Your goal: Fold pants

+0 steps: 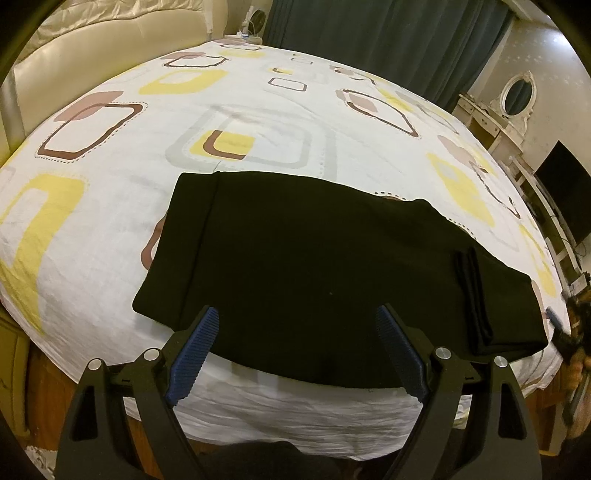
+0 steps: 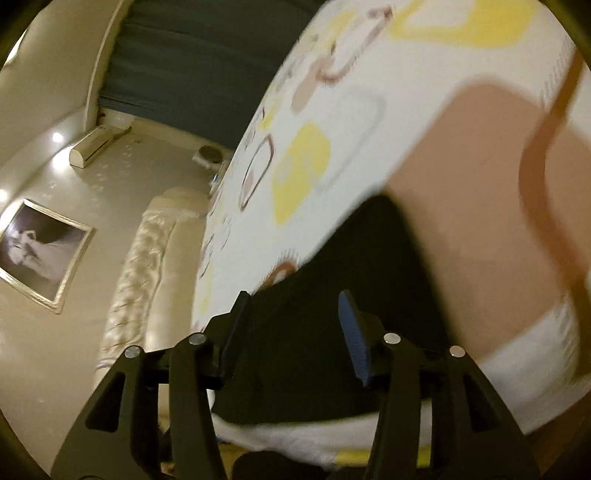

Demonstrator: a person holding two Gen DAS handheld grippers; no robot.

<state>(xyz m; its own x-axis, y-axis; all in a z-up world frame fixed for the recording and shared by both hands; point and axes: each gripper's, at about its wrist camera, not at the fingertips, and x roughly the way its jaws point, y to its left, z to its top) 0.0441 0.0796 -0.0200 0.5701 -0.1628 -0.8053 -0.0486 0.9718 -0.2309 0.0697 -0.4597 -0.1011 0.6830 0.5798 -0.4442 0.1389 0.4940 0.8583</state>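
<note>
Black pants (image 1: 295,269) lie folded flat near the front edge of the bed, waistband at the left and a folded end at the right. My left gripper (image 1: 297,317) is open and empty, its blue-padded fingers (image 1: 195,350) spread just above the pants' near edge. My right gripper (image 2: 291,306) is open, tilted sideways, right over the end of the pants (image 2: 332,332); this view is blurred. The right gripper also shows at the far right edge of the left wrist view (image 1: 570,325).
The bed (image 1: 258,110) has a white sheet with yellow and brown square patterns. A cream padded headboard (image 1: 92,48) stands at the left. Dark curtains (image 1: 388,33), a white dressing table with an oval mirror (image 1: 517,92) and a dark screen (image 1: 565,192) stand beyond the bed.
</note>
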